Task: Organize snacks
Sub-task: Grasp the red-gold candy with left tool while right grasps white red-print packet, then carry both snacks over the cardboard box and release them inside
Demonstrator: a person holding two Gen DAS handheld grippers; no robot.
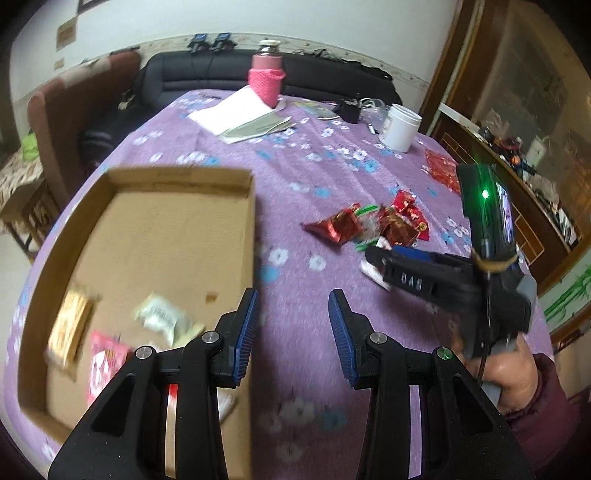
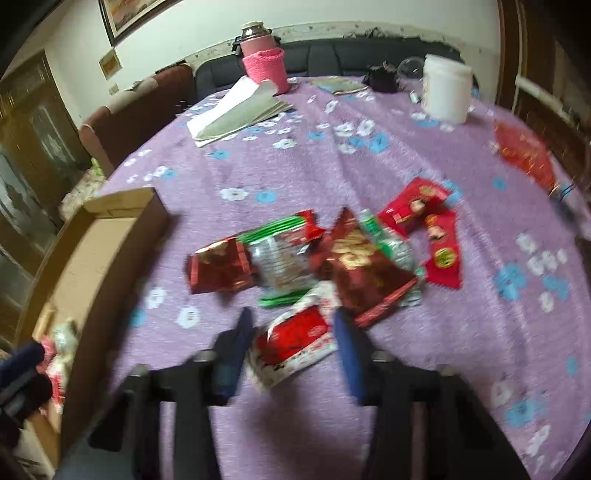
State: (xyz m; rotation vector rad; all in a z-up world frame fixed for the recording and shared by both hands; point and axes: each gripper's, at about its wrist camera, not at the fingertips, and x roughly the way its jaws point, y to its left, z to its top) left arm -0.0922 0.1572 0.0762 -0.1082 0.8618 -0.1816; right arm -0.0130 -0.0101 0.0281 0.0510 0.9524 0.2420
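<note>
Purple tablecloth (image 2: 295, 177) bears thermos (image 2: 263, 59), white jar (image 2: 445, 88), papers (image 2: 236, 110).

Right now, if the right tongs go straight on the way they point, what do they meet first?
Probably the red and white snack packet, which lies on the purple tablecloth between the fingers of the right tongs. The picture is blurred, so contact is unclear.

A lived-in home sitting room: a dark sofa (image 1: 207, 70) along the top of the frame, a framed picture (image 2: 125, 14) upper left, a wooden cabinet (image 1: 517, 122) at right, and a desk under a purple flowered cloth (image 1: 314, 177).
</note>
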